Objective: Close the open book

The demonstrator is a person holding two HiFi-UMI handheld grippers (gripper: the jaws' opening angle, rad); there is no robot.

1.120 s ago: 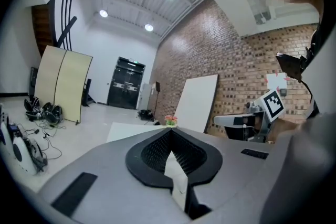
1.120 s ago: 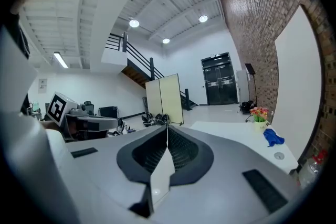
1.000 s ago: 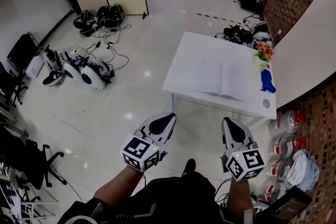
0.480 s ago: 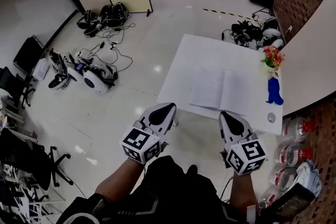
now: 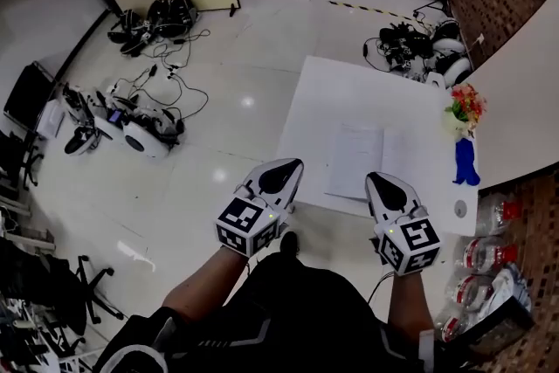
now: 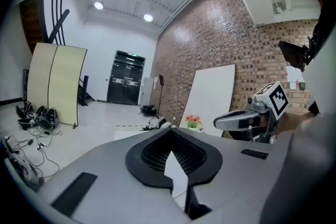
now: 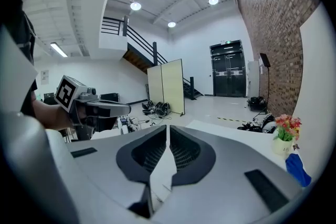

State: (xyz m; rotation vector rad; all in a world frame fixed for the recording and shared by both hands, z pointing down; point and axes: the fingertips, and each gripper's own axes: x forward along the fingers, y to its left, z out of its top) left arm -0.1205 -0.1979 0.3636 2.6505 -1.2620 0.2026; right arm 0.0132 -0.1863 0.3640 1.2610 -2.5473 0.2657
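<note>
Book [image 5: 367,160]: white, rectangular, paper; spread open and flat on the lower right part of the surface, right of frame centre, close to the surface's near edge.
Surface [image 5: 349,87]: white rectangular tabletop, bare across its upper and left parts.
Left tongs [image 5: 288,169]: closed tip to tip, holding nothing; at the surface's lower left corner in the head view, just left of the book.
Right tongs [image 5: 383,188]: pressed together, empty; overlapping the book's near edge in the head view, contact impossible to tell.
Neighbours: red and yellow flowers in a pale vase [image 5: 463,107] and a blue object [image 5: 465,162] along the surface's right edge, just beside the right page; small grey round thing [image 5: 460,207] at the lower right corner.
Step in hand: probably the approach, with the book apparently not yet handled.
Doing it well: steady the right page with the right tongs, close to the spine. Slip the closed left tip under the outer edge of the left half, where the surface is bare. Swing that half up and over the spine in one smooth arc, then lay it down and press it flat.
Care: keep the right tongs low and inward, clear of vase and blue object. Lift the whole left half, not a single leaf.
</note>
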